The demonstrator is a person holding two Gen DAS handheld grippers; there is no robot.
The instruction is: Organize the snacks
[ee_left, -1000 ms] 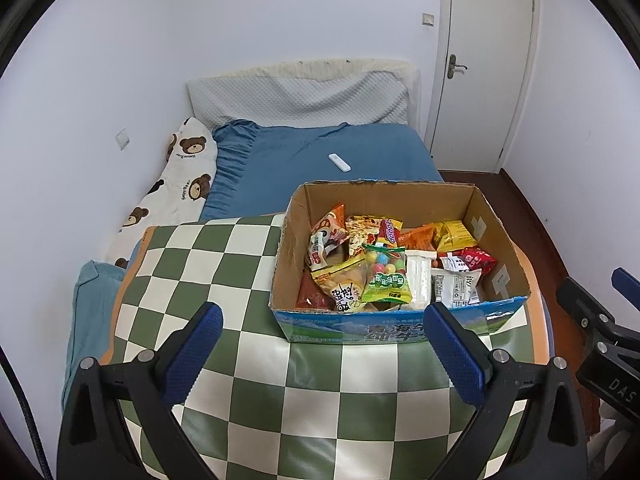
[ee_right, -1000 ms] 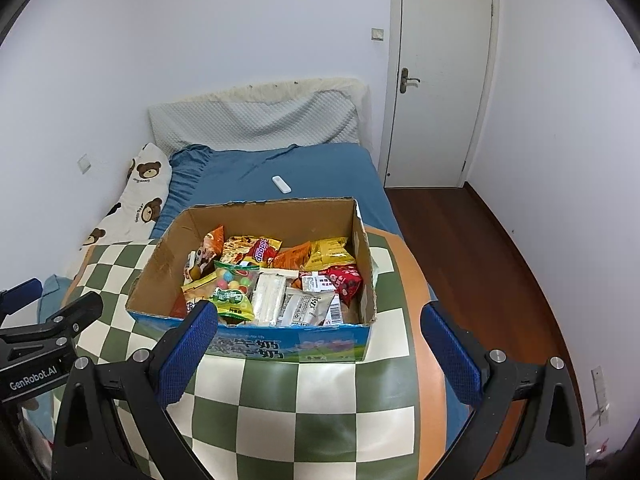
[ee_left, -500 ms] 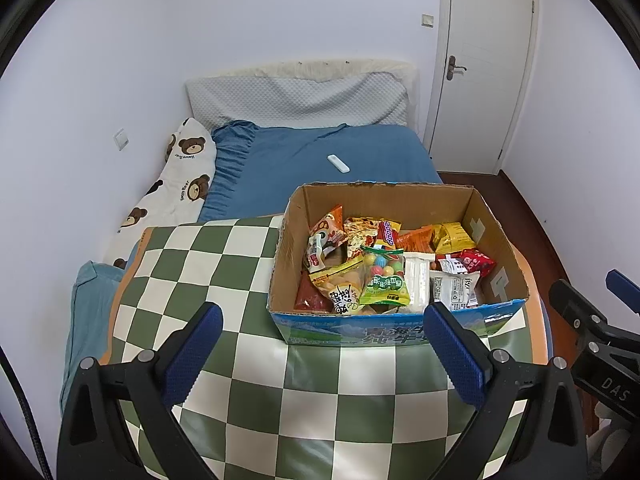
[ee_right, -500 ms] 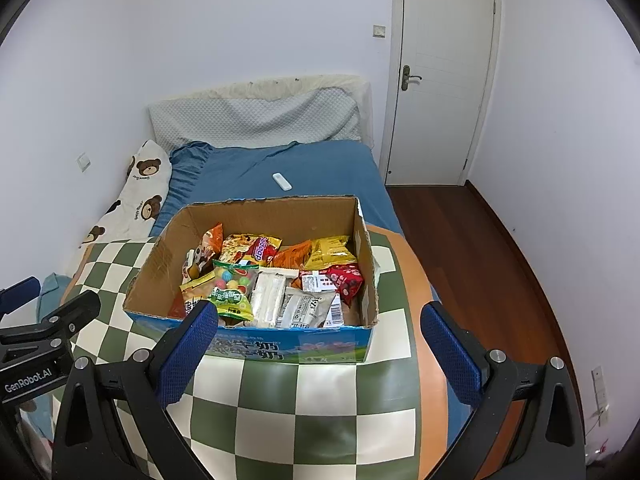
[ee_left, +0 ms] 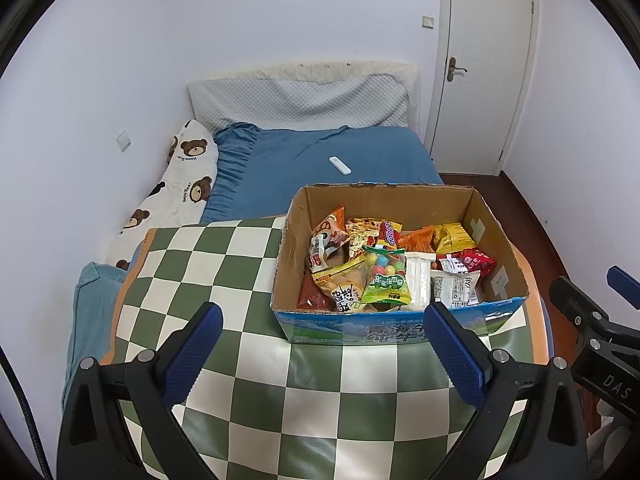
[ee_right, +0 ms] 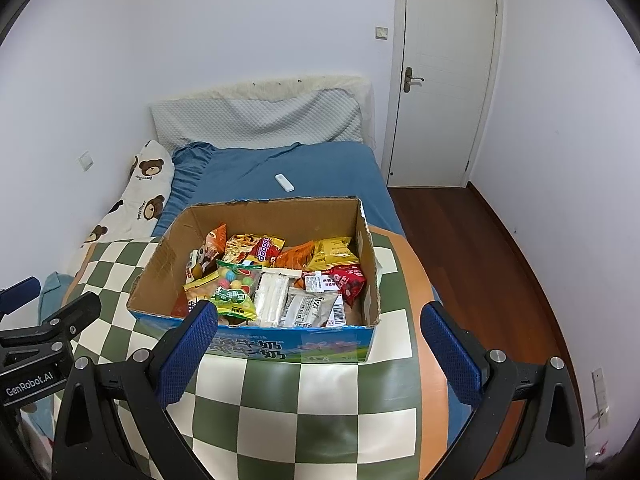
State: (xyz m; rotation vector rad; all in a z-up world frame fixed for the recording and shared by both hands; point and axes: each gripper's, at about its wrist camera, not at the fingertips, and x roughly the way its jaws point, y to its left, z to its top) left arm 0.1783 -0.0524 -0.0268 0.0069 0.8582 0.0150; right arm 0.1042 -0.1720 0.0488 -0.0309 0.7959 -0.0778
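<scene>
Left wrist view: left gripper point(ee_left: 320, 354) jaws spread wide, holding nothing, above the checkered counter point(ee_left: 224, 264). Right gripper point(ee_right: 318, 350) likewise wide apart and empty. Cardboard box point(ee_left: 400, 328) sits on the counter just ahead of both, packed with snack packets point(ee_left: 386, 276). Bed point(ee_left: 304, 164) behind, white remote point(ee_left: 340, 165) on it.

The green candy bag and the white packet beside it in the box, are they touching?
Touching. The right wrist view shows the green candy bag lying against the white packet, no gap between.
</scene>
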